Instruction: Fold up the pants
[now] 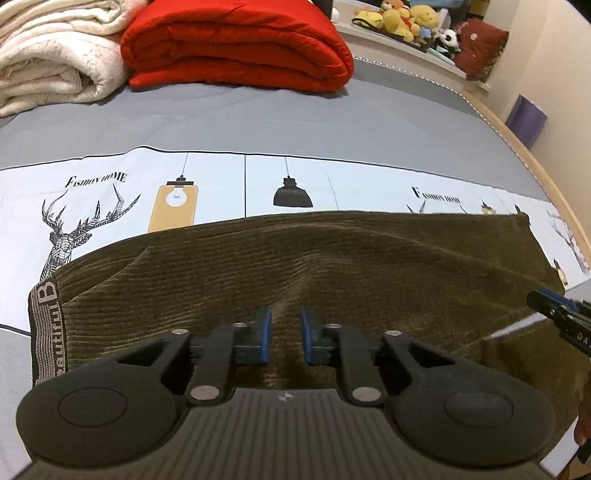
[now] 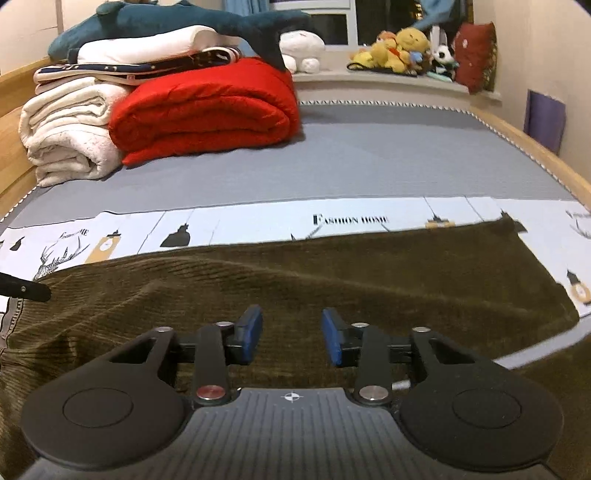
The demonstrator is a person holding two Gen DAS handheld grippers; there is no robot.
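Left wrist view: the left gripper (image 1: 286,338) sits at 6 o'clock with its blue pads (image 1: 264,334) parted by a narrow gap and nothing between them; it hovers above the pants (image 1: 295,266), an olive corduroy garment lying flat across the bed sheet (image 1: 258,118) from 9 o'clock to 3 o'clock; the lettered waistband (image 1: 48,332) lies at 8 o'clock, and the leg end reaches 3 o'clock; a fold ridge runs through the fabric from the pads toward 12 o'clock; the right gripper (image 1: 550,308) enters at 3 o'clock, just beside the near edge of the pants, and its jaw state cannot be told from this view; a red quilt (image 1: 236,44) lies at 12 o'clock, touching a cream blanket (image 1: 48,55) at 10 o'clock; plush toys (image 1: 406,18) sit on a ledge at 1 o'clock. Right wrist view: the right gripper (image 2: 291,336) sits at 6 o'clock with its jaws spread wide and holding nothing; the pants (image 2: 332,280) span the middle band from 9 o'clock to 3 o'clock, over the printed strip of the bed sheet (image 2: 369,162); a tip of the left gripper (image 2: 26,290) shows at 9 o'clock over the fabric; the red quilt (image 2: 207,107) lies at 11 o'clock beside the cream blanket (image 2: 70,129), with a blue shark plush (image 2: 177,22) on the stack above; the plush toys (image 2: 399,48) sit at 1 o'clock
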